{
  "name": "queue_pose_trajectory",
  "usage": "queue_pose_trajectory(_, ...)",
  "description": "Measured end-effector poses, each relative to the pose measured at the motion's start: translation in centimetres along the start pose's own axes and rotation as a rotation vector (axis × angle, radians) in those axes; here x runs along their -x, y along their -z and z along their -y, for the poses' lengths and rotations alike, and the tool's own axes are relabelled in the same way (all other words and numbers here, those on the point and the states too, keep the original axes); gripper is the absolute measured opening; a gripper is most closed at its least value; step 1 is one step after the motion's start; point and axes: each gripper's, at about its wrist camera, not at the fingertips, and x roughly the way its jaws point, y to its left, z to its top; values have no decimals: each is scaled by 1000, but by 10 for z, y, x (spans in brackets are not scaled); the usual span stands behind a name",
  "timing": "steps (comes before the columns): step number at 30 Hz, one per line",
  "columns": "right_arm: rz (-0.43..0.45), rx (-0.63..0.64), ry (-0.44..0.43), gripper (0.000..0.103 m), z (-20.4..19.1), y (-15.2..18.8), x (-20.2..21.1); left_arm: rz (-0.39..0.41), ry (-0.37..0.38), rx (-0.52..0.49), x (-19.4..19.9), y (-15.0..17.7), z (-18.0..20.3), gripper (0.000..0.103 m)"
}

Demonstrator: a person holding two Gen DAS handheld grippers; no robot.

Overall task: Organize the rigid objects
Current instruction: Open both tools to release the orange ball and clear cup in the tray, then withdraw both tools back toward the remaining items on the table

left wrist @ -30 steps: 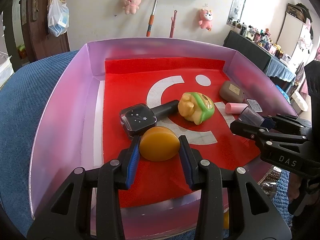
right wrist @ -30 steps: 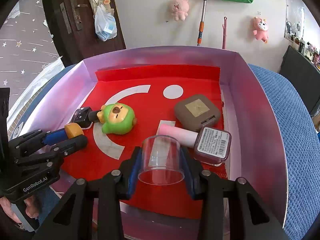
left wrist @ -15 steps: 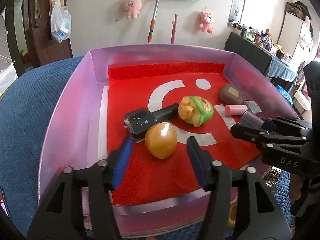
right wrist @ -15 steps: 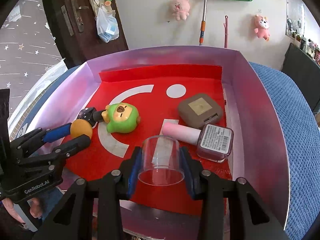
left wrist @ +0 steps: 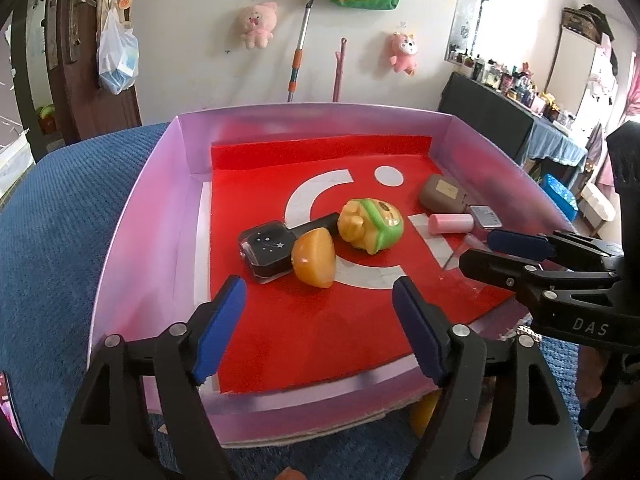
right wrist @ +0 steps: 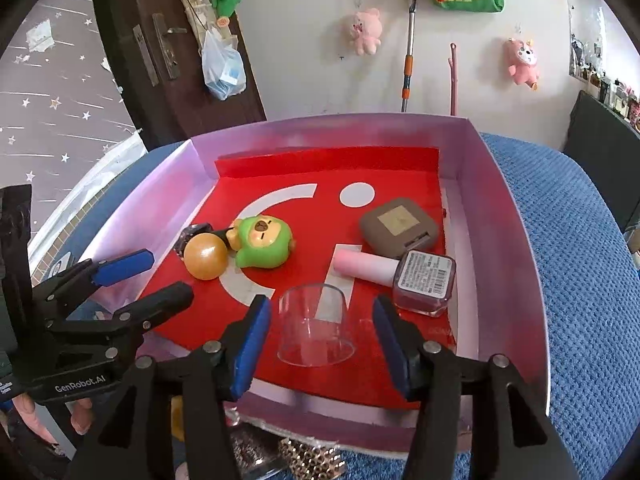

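A pink-walled tray (left wrist: 136, 236) (right wrist: 508, 216) with a red mat holds the objects. An amber round piece (left wrist: 314, 258) (right wrist: 206, 256) lies free beside a black bottle (left wrist: 266, 250) and a green and yellow toy figure (left wrist: 370, 224) (right wrist: 262, 242). My left gripper (left wrist: 318, 322) (right wrist: 156, 276) hangs just short of the amber piece, jaws opening, nothing between them. A clear cup (right wrist: 316, 328) (left wrist: 464, 254) stands on the mat between the opening jaws of my right gripper (right wrist: 320, 340) (left wrist: 496, 248); the pads stand clear of its sides.
A brown square case (right wrist: 398, 228) (left wrist: 442, 194) and a pink-capped bottle (right wrist: 400, 274) (left wrist: 464, 222) lie at the tray's right. The tray rests on a blue textured cover (right wrist: 580, 280). Beads (right wrist: 312, 460) lie below the tray's near edge. A hand (right wrist: 32, 420) holds the left gripper.
My left gripper let go of the amber piece and drew back; the piece now rests against the black bottle. My right gripper's jaws spread off the clear cup, which stays on the mat.
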Motion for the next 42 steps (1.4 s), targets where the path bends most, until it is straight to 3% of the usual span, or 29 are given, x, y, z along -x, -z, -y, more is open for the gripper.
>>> queue_pose_trajectory(12,84,-3,-48,70,-7,4,35,44,-24,-34,18,2,10,83)
queue_pose_trajectory(14,95,-8,-54,71,-7,4,39,49,-30,-37,20,3,11,86)
queue_pose_trajectory(17,106,-15,-62,73,-8,5,43,67,-41,-36,26,5,11,98)
queue_pose_trajectory(23,119,-20,-77,80,-9,9,49,77,-40,-24,34,6,9,98)
queue_pose_trajectory(33,171,-14,-125,102,-13,15,69,95,-49,-2,41,12,8,98)
queue_pose_trajectory(35,180,-13,-131,103,-15,16,72,100,-59,-15,43,14,11,103)
queue_pose_trajectory(42,204,-7,-135,103,-17,21,79,108,-62,-10,49,16,10,103)
